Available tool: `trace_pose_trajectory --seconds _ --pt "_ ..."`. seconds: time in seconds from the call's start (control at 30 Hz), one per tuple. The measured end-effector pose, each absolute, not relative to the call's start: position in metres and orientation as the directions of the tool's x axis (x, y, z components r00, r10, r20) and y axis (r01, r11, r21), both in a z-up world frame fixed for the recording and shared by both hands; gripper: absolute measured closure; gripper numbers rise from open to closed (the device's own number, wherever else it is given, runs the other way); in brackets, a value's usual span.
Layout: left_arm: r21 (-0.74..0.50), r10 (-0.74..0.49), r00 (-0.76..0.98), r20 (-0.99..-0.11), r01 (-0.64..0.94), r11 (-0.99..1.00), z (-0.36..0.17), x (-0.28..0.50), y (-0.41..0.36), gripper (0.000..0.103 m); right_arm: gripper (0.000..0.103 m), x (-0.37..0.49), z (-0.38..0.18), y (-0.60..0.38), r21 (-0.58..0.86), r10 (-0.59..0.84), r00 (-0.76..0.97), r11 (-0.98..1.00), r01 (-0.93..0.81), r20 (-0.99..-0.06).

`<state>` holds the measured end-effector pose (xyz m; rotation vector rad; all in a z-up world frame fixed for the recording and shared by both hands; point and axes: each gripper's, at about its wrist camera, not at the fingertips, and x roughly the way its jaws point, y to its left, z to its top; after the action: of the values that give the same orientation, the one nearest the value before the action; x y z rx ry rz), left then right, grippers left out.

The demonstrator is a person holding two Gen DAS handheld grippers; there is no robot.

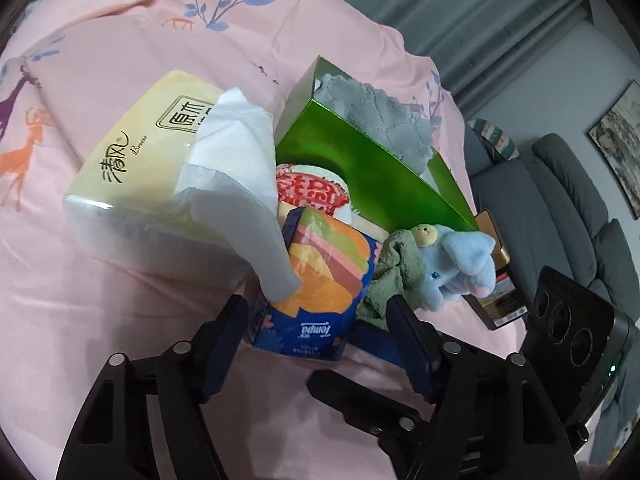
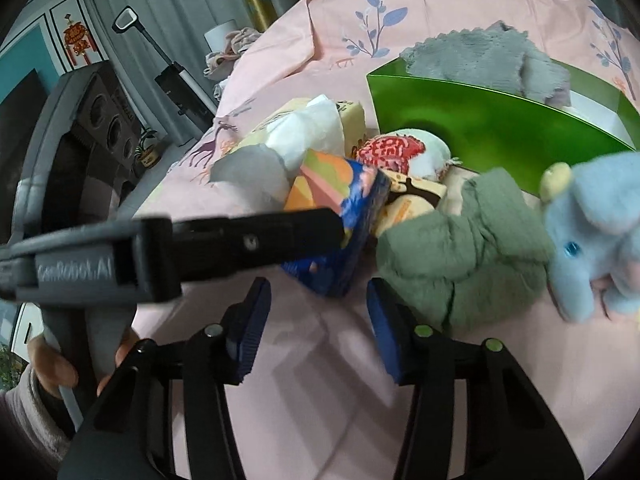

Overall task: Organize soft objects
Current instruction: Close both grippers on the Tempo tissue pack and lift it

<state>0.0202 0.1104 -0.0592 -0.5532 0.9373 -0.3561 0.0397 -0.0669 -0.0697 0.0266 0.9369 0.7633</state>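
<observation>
A blue Tempo tissue pack (image 1: 312, 304) stands on the pink sheet between the fingers of my left gripper (image 1: 314, 328). The jaws flank it, with a gap showing on the right side. In the right wrist view, one left finger (image 2: 260, 236) lies along the pack (image 2: 344, 216). My right gripper (image 2: 316, 320) is open over bare sheet, its right finger beside a green cloth (image 2: 452, 244). A blue plush elephant (image 2: 592, 232) lies right of the cloth. The green box (image 1: 372, 168) behind holds a grey cloth (image 1: 380, 120).
A yellow tissue pack (image 1: 140, 168) with a white tissue (image 1: 240, 184) pulled out sits left of the box. A red-and-white roll (image 1: 312, 192) and a gold-and-black box (image 1: 496, 280) crowd the pile. A grey sofa (image 1: 560, 208) stands beyond the bed edge. A hand (image 2: 52, 360) grips the left handle.
</observation>
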Motion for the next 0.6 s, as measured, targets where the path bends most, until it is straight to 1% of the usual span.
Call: trace_pose_trajectory --seconds 0.03,0.07,0.1,0.2,0.23,0.33,0.6 --pt "-0.593 -0.52 0.547 -0.656 0.052 0.803 -0.06 0.021 0.111 0.037 0.055 0.043 -0.071 -0.065 0.34 0.601 0.35 0.742 -0.578 -0.718" --pt "-0.595 -0.523 0.543 -0.657 0.052 0.802 -0.061 0.022 0.111 0.045 0.057 0.045 -0.072 -0.062 0.338 0.599 0.349 0.743 -0.578 -0.721" --pt "-0.59 -0.514 0.543 -0.664 0.042 0.806 -0.062 0.023 0.112 0.048 0.059 0.047 -0.072 -0.06 0.335 0.597 0.348 0.743 -0.58 -0.723" --pt "-0.609 -0.525 0.54 -0.658 0.029 0.792 -0.066 0.024 0.117 0.05 0.063 0.05 -0.073 -0.059 0.323 0.585 0.354 0.751 -0.576 -0.73" --pt "-0.613 -0.528 0.539 -0.656 0.027 0.789 -0.067 0.025 0.118 0.051 0.066 0.051 -0.073 -0.06 0.323 0.584 0.354 0.752 -0.575 -0.73" --pt "-0.607 -0.523 0.544 -0.656 0.032 0.794 -0.065 0.023 0.116 0.051 0.069 0.051 -0.072 -0.061 0.315 0.581 0.355 0.751 -0.58 -0.732" --pt "-0.571 -0.496 0.553 -0.669 0.045 0.82 -0.047 0.004 0.1 0.051 0.07 0.036 -0.06 -0.072 0.302 0.587 0.374 0.747 -0.592 -0.718"
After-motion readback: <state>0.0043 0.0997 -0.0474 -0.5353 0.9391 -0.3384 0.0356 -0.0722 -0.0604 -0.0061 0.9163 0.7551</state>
